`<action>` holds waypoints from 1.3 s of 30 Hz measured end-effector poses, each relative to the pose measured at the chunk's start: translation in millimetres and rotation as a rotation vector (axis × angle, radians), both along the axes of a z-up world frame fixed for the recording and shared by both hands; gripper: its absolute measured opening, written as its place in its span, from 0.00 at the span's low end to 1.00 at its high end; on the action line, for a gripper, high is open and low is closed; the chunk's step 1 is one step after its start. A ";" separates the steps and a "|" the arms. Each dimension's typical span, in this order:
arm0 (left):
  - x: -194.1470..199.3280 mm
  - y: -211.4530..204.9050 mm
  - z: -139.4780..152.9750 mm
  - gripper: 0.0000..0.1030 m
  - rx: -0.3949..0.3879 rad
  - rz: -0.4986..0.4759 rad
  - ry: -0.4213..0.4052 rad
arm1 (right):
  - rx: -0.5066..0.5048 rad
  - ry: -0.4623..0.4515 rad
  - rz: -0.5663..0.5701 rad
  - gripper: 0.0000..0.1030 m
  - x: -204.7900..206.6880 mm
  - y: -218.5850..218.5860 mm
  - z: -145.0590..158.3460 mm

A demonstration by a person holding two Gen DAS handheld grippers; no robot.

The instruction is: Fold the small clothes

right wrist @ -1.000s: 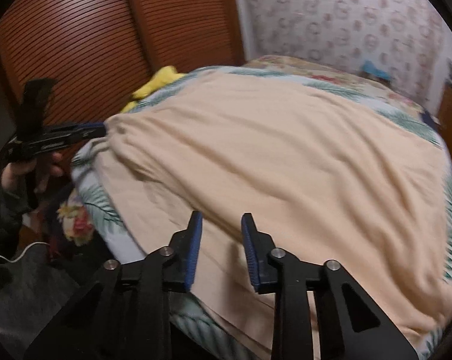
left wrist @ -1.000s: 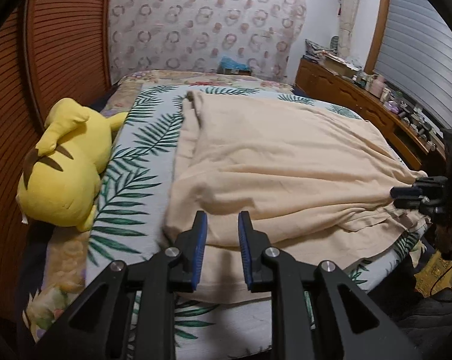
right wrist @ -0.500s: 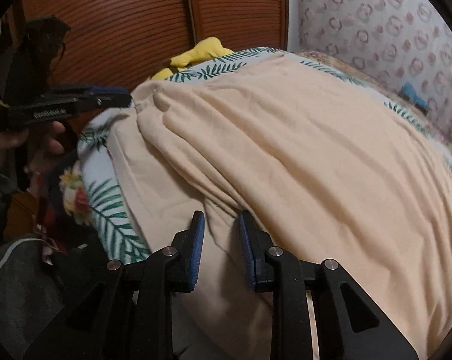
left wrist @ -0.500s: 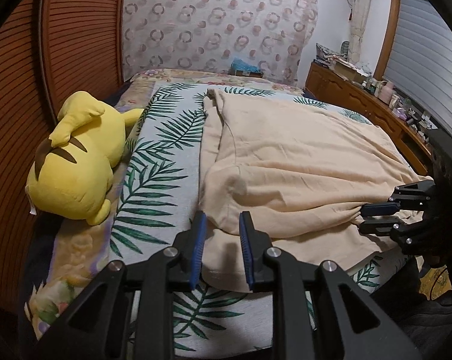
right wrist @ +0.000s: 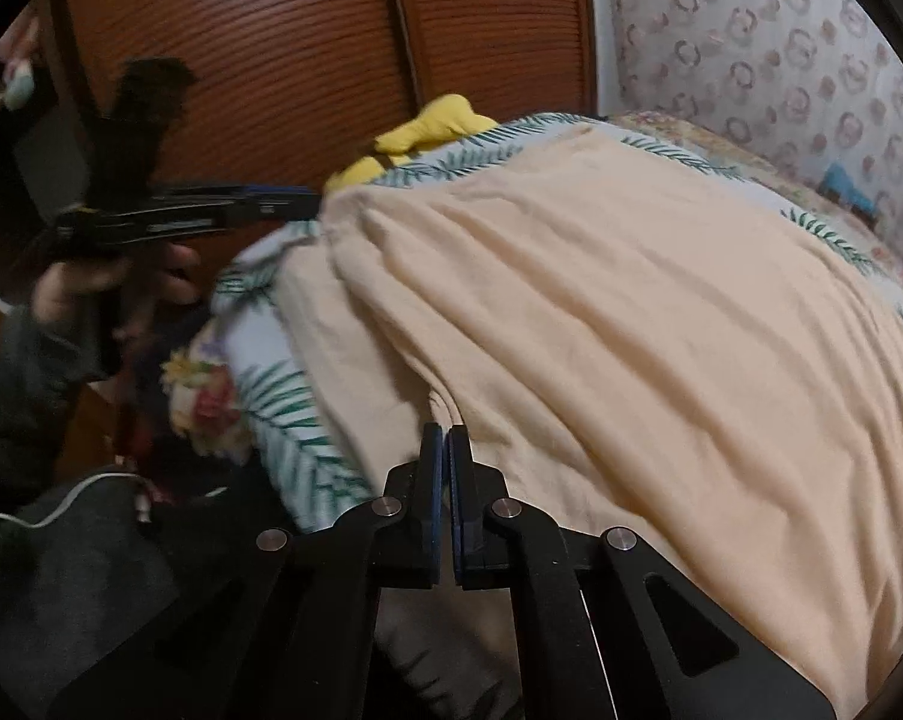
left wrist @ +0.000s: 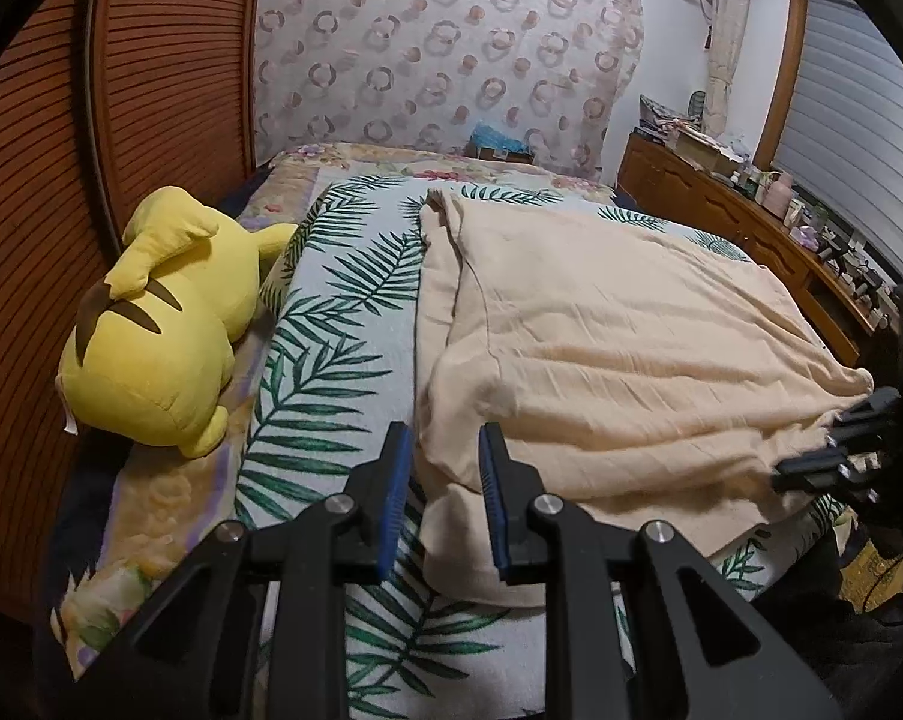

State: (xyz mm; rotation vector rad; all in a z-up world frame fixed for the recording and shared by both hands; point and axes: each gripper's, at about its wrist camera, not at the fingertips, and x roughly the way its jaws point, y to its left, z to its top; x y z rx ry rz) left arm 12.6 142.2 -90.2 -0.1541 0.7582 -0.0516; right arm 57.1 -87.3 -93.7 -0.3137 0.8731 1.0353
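Since the earlier frame, right gripper (right wrist: 448, 438) fingers have been clamped together on a fold of the peach garment (left wrist: 601, 354) at the bed's (left wrist: 331, 312) near edge. Left gripper (left wrist: 442, 450) fingers are spread slightly, with the garment's near corner between them; contact cannot be told. Yellow plush (left wrist: 157, 324) is seen beside the garment.

Both grippers are black, angular frames: the left gripper (left wrist: 441, 468) and right gripper (right wrist: 446, 450) carry blue finger pads and silver screws. The person's sleeve (right wrist: 16, 384) is dark grey.
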 end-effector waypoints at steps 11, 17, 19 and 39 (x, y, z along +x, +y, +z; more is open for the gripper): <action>22.3 -3.7 -12.5 0.20 0.013 -0.006 0.039 | 0.010 -0.026 -0.081 0.15 -4.8 -14.3 9.4; 25.4 -1.9 -21.6 0.21 0.016 -0.001 0.069 | 0.004 -0.050 -0.187 0.53 15.1 -36.5 9.6; 26.3 -1.3 -25.1 0.21 0.017 -0.001 0.082 | -0.003 -0.064 -0.235 0.54 24.8 -48.2 8.5; 33.8 -3.8 -32.3 0.21 0.025 0.000 0.087 | -0.118 -0.124 -0.430 0.60 64.4 -95.2 -25.2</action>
